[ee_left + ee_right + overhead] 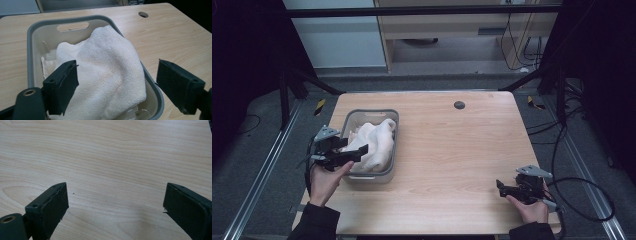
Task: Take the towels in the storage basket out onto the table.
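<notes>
No legible text or labels.

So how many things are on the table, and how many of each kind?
Grey basket: 1
White towels piled in the basket: at least 2, since a thinner cloth lies under the big one
Claws, both open: 2, the left claw and the right claw
Total: 5

Towel in the basket at table's left — cable hole behind, near the far edge.
</notes>
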Demonstrator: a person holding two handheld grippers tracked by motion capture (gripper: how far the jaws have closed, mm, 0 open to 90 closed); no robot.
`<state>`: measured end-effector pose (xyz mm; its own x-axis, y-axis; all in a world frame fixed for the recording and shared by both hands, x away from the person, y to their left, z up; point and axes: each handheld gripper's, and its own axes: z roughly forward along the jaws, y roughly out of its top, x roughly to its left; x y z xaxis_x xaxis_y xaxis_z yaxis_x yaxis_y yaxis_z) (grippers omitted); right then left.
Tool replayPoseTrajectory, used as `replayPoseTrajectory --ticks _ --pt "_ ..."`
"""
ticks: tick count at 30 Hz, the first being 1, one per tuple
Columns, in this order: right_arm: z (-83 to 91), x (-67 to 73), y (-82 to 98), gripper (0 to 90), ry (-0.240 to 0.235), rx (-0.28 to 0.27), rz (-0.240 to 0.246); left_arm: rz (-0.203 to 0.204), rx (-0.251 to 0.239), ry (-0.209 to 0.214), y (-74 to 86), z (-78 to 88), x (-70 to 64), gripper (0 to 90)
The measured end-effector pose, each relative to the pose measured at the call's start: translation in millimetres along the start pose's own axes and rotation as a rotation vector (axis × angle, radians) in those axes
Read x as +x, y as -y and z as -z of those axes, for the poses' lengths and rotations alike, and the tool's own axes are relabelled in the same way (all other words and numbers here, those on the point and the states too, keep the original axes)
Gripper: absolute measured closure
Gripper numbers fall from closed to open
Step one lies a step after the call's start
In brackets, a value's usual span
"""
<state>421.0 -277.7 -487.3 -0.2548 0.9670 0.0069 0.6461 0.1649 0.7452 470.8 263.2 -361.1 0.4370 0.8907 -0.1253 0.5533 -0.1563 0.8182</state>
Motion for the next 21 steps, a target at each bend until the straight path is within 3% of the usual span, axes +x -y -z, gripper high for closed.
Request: replayPoseTrajectory --ticks 21 --pt "-1.2 -0.5 -0.8 6.3 -0.008 0.003 -0.002 -0.033 0.061 0.008 -10.2 -33.0 -14.3 16.9"
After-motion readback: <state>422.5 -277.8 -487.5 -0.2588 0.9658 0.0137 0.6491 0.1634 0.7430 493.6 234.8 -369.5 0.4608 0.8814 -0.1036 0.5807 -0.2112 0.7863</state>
